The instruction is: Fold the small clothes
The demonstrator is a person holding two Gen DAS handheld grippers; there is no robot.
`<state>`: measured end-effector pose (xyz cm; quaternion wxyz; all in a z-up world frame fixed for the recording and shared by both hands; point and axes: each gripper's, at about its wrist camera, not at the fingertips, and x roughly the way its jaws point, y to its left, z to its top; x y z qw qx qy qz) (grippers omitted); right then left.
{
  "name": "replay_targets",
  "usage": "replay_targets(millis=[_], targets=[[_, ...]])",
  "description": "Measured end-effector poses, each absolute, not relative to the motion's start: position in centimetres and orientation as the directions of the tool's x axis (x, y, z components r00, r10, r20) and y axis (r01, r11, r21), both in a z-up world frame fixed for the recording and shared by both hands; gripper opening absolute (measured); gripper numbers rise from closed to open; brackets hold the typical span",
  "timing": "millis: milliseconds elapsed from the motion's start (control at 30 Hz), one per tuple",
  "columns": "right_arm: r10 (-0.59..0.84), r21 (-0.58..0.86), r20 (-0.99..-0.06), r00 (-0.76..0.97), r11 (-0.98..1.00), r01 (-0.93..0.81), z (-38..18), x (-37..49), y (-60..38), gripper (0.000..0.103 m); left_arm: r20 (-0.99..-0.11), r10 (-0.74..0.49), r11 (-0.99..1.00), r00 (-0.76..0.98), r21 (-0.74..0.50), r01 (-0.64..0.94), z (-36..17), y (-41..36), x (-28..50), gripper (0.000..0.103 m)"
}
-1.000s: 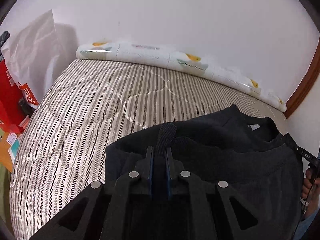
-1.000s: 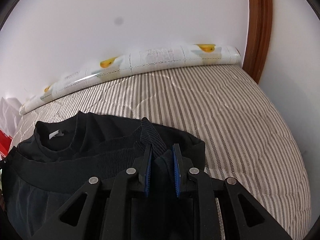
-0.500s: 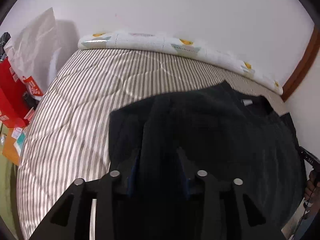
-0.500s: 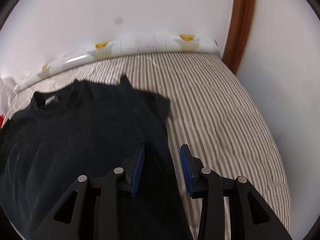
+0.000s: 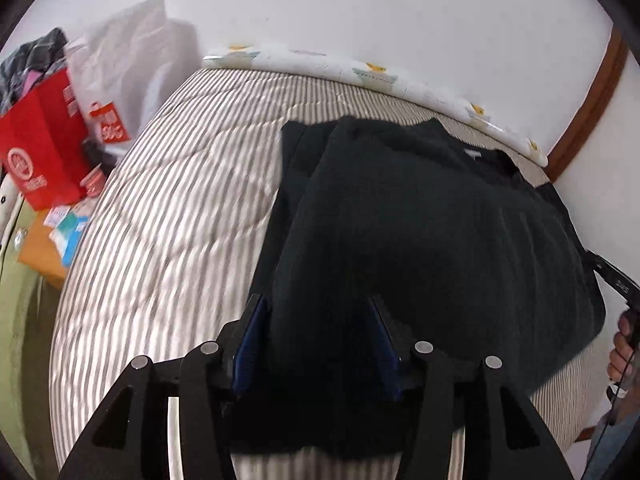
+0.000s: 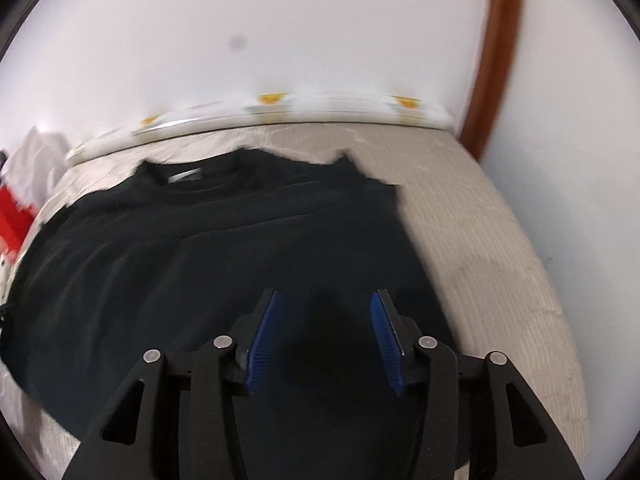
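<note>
Containers: a red paper bag (image 5: 40,148) stands off the left side of the bed with dark and pink clothing (image 5: 28,64) showing above its rim; what else it holds cannot be told. A white plastic bag (image 5: 124,56) leans beside it against the wall, contents not visible. Small cartons and a tan box (image 5: 60,236) lie below the red bag. Surface: a mattress with a grey-and-white striped quilted cover (image 5: 168,216), bordered at the far edge by a white padded bolster printed with yellow motifs (image 5: 360,76). Room: plain white wall (image 6: 280,20) behind the bed and a brown wooden trim (image 6: 504,40) in the right corner. Task item: a black sweater (image 5: 420,216) lies spread on the striped cover toward the right half of the bed, neckline and white label (image 6: 184,176) pointing at the bolster, its lower portion laid up over the body so that a ribbed edge runs across it; the right wrist view is blurred and fine detail is not legible. Left gripper (image 5: 316,340): jaws wide apart, blue pads on either side of the near edge of the sweater, gripping nothing. Right gripper (image 6: 324,340): jaws likewise wide apart above the near right part of the garment, holding nothing. The person's right hand (image 5: 622,344) shows at the right margin of the left wrist view.
</note>
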<state>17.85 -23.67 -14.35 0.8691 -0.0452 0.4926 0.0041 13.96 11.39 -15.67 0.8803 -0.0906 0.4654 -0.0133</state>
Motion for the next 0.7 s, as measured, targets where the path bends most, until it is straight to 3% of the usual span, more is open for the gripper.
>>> replay_targets(millis=[200,367,700], targets=[[0.051,-0.053,-0.874,0.483,0.979,-0.199,-15.8,14.7,-14.2,0.05,-0.816,-0.133,0.974,0.563,-0.212,-0.077,-16.3,13.9,8.9,0.049],[0.165,-0.003,-0.871,0.464,0.94,-0.34,-16.2,11.5,-6.5,0.06,-0.822,-0.148,0.967,0.549,-0.237,-0.094,-17.0,16.0,5.8,0.05],[0.247,-0.032,-0.876,0.414,0.827,-0.562,-16.3,4.7,4.4,0.06,-0.805,-0.202,0.957,0.557,-0.283,-0.061,-17.8,19.1,3.0,0.05]])
